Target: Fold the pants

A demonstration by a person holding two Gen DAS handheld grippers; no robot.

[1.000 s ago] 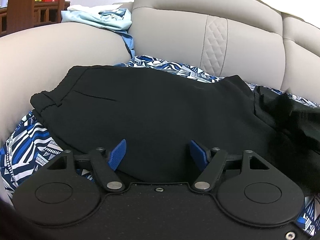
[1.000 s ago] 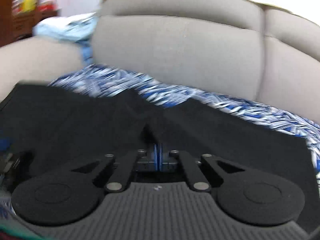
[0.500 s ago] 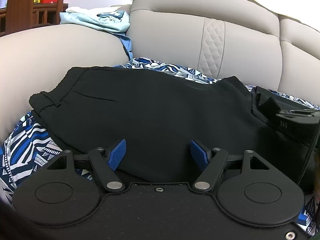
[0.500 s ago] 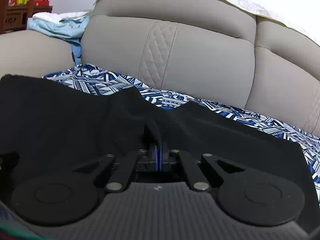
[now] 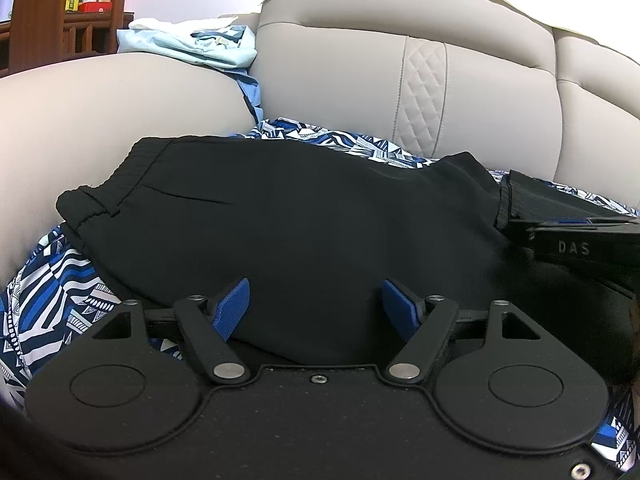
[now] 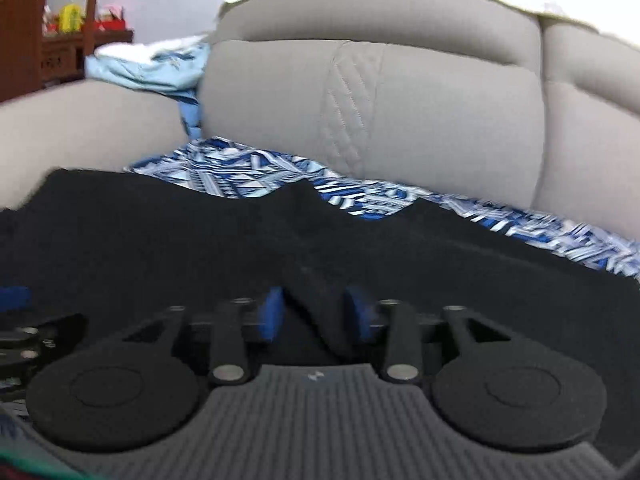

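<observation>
Black pants (image 5: 304, 216) lie flat on a blue-and-white patterned cloth (image 5: 52, 292) on a beige sofa, waistband at the left. My left gripper (image 5: 316, 304) is open and empty over the pants' near edge. The right gripper body (image 5: 576, 240) shows at the right edge of the left wrist view, resting on the pants. In the right wrist view the pants (image 6: 160, 232) fill the foreground; my right gripper (image 6: 316, 312) has its blue pads parted, with a raised fold of black fabric (image 6: 320, 312) between them.
The sofa backrest (image 5: 360, 80) and armrest (image 5: 100, 112) enclose the seat at the back and left. Light blue and white clothes (image 5: 192, 44) are piled on the armrest. A wooden shelf with bottles (image 5: 60, 12) stands far left.
My right gripper was shut on the pants fabric and has now opened. It moved left across the pants. The left gripper stayed open and still.
</observation>
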